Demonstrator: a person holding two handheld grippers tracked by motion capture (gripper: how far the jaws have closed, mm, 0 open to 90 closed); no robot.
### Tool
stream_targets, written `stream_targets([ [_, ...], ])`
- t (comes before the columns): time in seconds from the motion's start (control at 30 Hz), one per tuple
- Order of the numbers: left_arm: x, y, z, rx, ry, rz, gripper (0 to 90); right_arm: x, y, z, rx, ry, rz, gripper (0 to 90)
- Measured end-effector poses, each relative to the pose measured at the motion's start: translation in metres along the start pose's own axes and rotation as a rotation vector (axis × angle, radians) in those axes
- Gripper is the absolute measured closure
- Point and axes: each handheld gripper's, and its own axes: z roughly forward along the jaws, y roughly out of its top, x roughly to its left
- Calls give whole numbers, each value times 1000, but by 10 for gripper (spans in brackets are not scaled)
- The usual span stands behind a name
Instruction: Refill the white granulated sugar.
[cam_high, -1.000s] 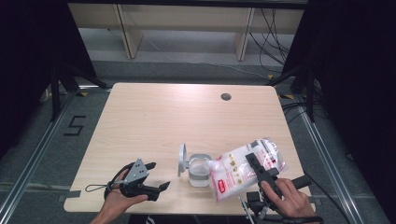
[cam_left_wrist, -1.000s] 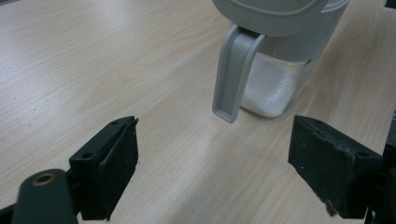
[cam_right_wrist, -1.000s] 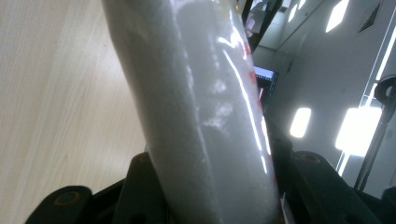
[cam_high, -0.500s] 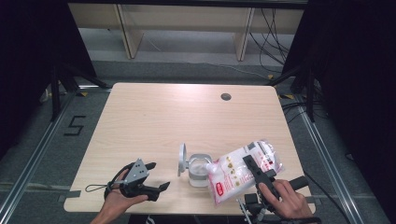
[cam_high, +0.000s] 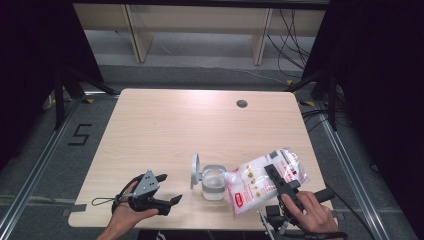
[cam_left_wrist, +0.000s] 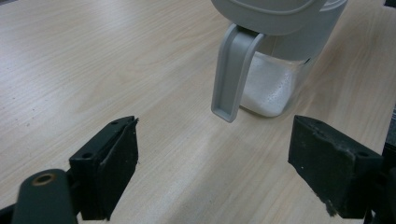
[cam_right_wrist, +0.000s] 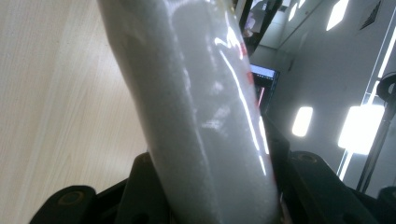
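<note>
Bag (cam_high: 260, 182) held tilted over jar (cam_high: 214, 181) near the table's (cam_high: 200, 125) front edge.

The clear bag of white grains, red-printed, is clamped between the jaws of the right gripper (cam_high: 278, 181), its lower corner set at the jar's open mouth. The jar's grey lid (cam_high: 194, 170) is swung open to the left, and white grains are seen in the jar's bottom. The left gripper (cam_high: 167, 190) is held low, left of the jar, its jaws spread wide and nothing between them.
</note>
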Motion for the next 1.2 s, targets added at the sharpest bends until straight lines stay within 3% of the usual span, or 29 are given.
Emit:
stream_targets([
  [0.1,0,0,0,3,-3,0,156,-1,1,-1,2,9,-6,645],
  [0.17,0,0,0,2,-3,1,156,-2,1,-1,-18,-11,-24,645],
  [0.2,-1,-1,0,1,-1,-26,156,-2,1,-2,-11,-1,-16,645],
  [0.33,-1,0,0,3,-2,-22,156,-1,4,-2,-18,3,-6,646],
  [0.4,-1,0,0,3,-2,-23,156,-3,6,-1,-35,-8,-30,646],
  [0.47,-1,0,0,3,-2,-22,156,-3,7,-2,-22,7,-22,646],
  [0.6,-1,0,0,3,-4,-22,156,-3,6,0,-29,-13,0,646],
  [0.67,-1,0,0,3,-5,-27,156,-6,5,1,-34,-10,-27,647],
  [0.7,-1,0,0,3,-5,-27,156,-3,4,2,-32,-9,8,647],
  [0.73,-1,0,0,2,-4,-27,156,-6,4,2,-40,-22,-19,647],
  [0.77,-2,-1,0,-1,-1,-27,156,-4,4,1,-20,-3,1,647],
  [0.8,-2,-1,0,-1,-2,-27,156,-4,3,3,-32,-13,2,647],
  [0.93,-2,-1,0,1,-2,-27,156,-3,0,3,-24,-13,-21,647],
  [0.97,-1,-1,0,1,-3,-27,156,-1,0,1,-6,-4,3,647],
  [1.03,-1,0,0,3,-4,-26,156,-3,-1,1,-16,-9,-31,648],
  [1.17,-1,0,0,4,-5,-26,156,-1,0,-3,-5,-5,5,648],
  [1.2,-2,-1,0,0,-1,-27,156,-4,1,-3,-19,-8,-25,648],
])
